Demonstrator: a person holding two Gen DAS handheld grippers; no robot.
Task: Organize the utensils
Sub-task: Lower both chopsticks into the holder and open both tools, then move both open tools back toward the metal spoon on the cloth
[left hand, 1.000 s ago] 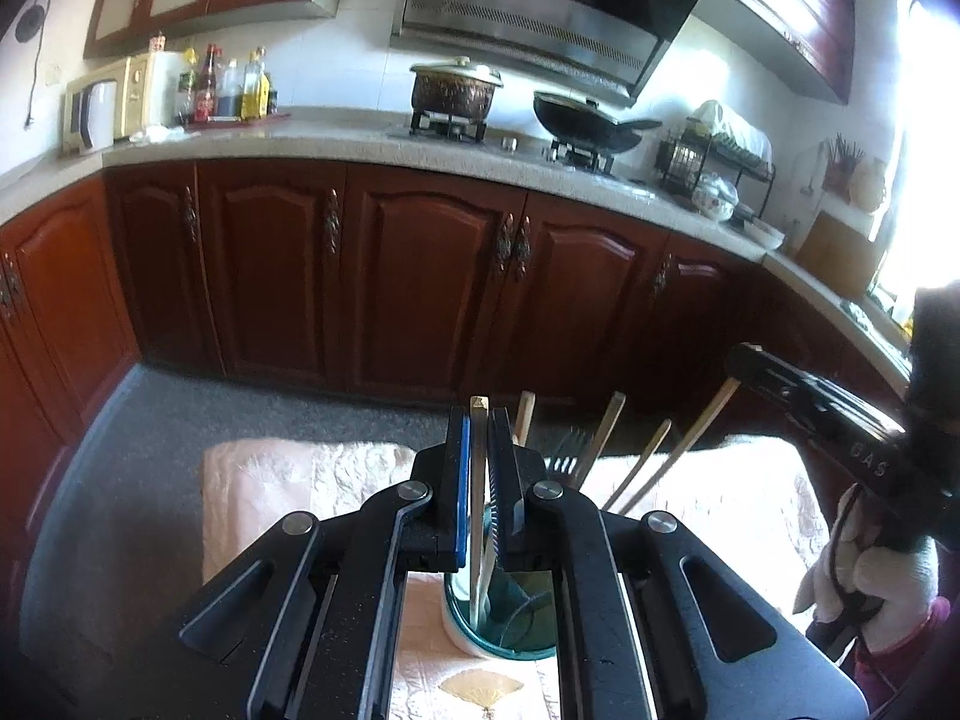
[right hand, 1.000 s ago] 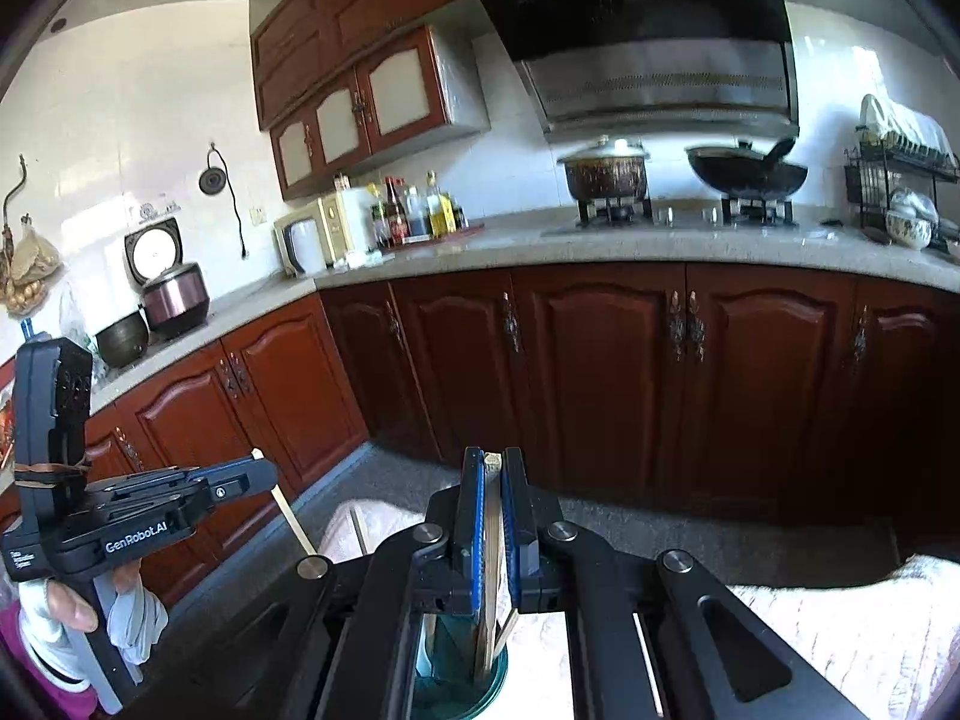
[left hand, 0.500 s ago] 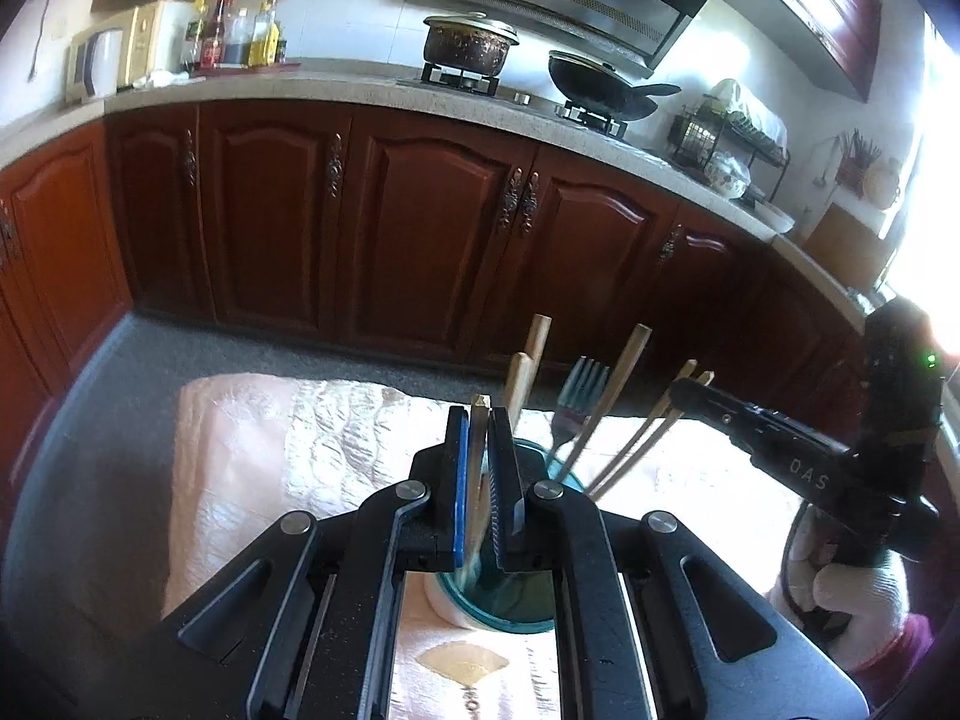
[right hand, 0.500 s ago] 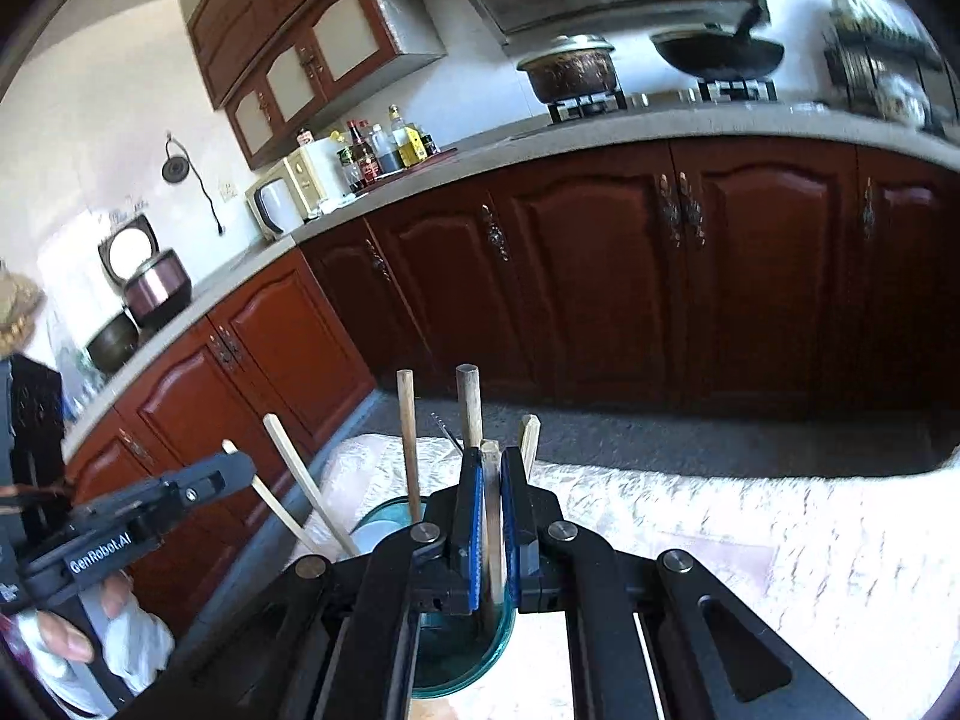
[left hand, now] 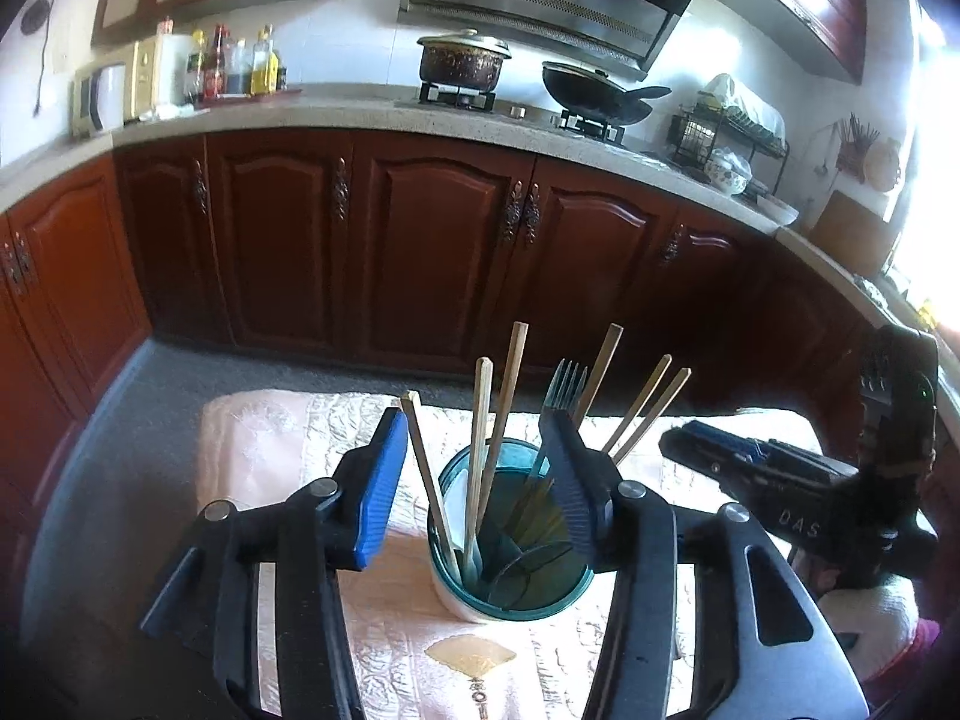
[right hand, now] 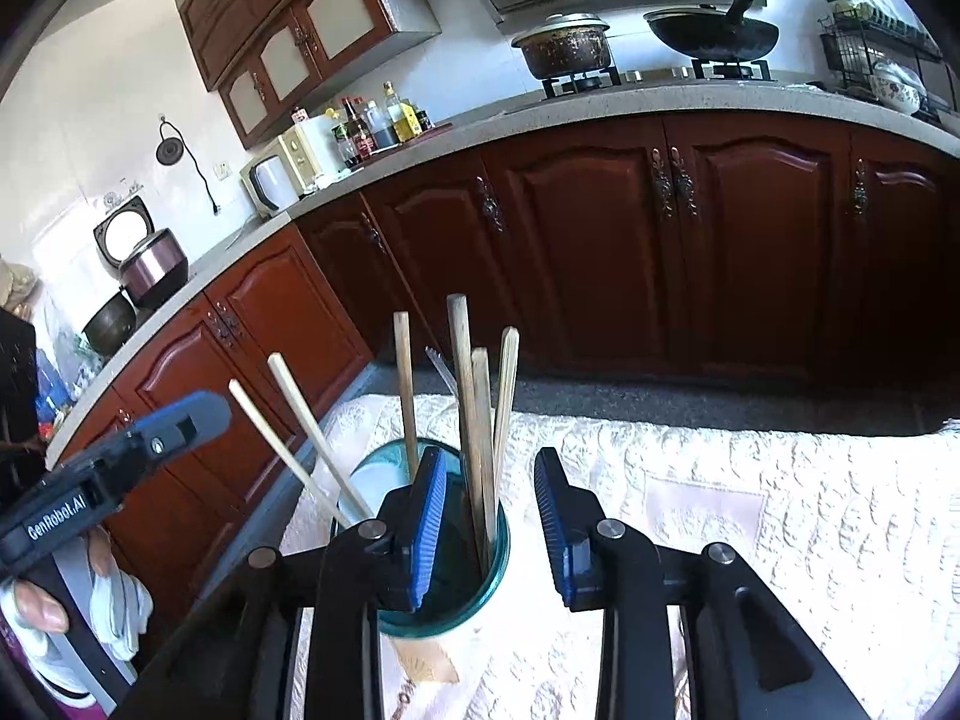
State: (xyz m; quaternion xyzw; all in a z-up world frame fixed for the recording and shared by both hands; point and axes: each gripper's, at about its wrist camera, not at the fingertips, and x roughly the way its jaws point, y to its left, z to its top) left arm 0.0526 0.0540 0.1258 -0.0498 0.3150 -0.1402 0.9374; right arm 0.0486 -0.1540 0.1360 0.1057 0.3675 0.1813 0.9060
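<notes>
Your left hand-held gripper (left hand: pixel 477 483) hangs over a teal glass jar (left hand: pixel 510 576) that stands upright on a pale quilted cloth (left hand: pixel 282 450) covering the counter. Its blue-padded jaws are spreading apart, and the pads press on nothing: one bamboo chopstick (left hand: pixel 429 480) leans just inside the left pad, its lower end down in the jar.

The jar holds more wooden chopsticks (left hand: pixel 480 438) standing and fanning outward, plus a metal fork (left hand: pixel 555 414) with its tines up, just behind the right pad.

Your right hand-held gripper (right hand: pixel 491 513) sits near the same jar from the other side. Its jaws are also opening, narrower than the left pair. Two chopsticks stand in the gap between its pads, dropping into the jar, and neither pad appears to clamp them.

In the left wrist view the right tool appears at the right, held by a white-gloved hand (left hand: pixel 870 618). Beyond the cloth are dark red kitchen cabinets (left hand: pixel 432 240), with a lidded pot (left hand: pixel 462 63) and a wok (left hand: pixel 594 99) on the stove.
</notes>
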